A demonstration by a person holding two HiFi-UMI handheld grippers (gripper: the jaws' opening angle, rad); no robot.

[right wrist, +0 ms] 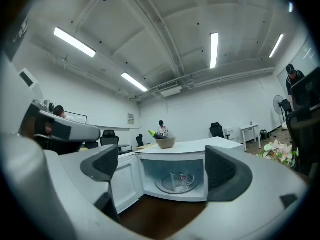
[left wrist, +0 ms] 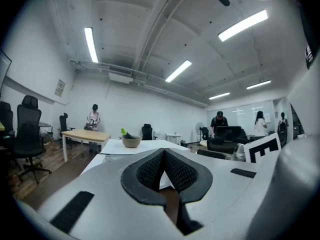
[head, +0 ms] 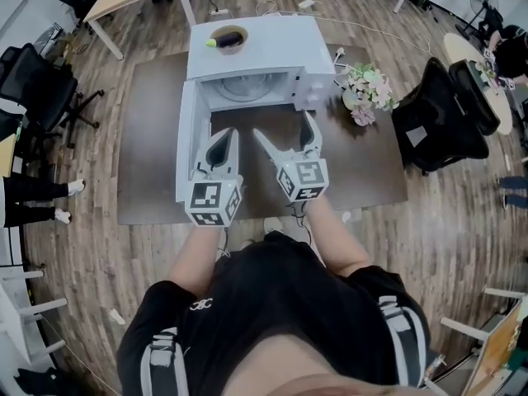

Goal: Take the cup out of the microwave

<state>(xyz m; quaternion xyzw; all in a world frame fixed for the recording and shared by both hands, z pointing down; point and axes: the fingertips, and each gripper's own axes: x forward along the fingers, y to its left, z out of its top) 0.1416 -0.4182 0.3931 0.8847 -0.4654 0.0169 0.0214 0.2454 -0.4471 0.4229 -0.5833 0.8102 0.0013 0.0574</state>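
- The brown table holds everything. The white microwave stands at the far side of it and faces the person.
- The microwave door hangs wide open on the left, so the way in is free. I think it is best not to bump the door on the way in.
- The right gripper has its jaws wide apart with nothing in them. It points level, right at the open box. It looks like the one to do the grab, so it should go straight in and not tip.
- The left gripper has its jaws pressed together with nothing between them. It is near the door. It has no job here, so hold it off to the side.
- The cup is clear glass. It stands upright on the round glass plate inside the microwave, with its handle to the right. Nothing touches it yet.
- Put one jaw on each side of the cup. Squeeze softly, because glass is slippery. Lift it a little, then pull it out slowly.
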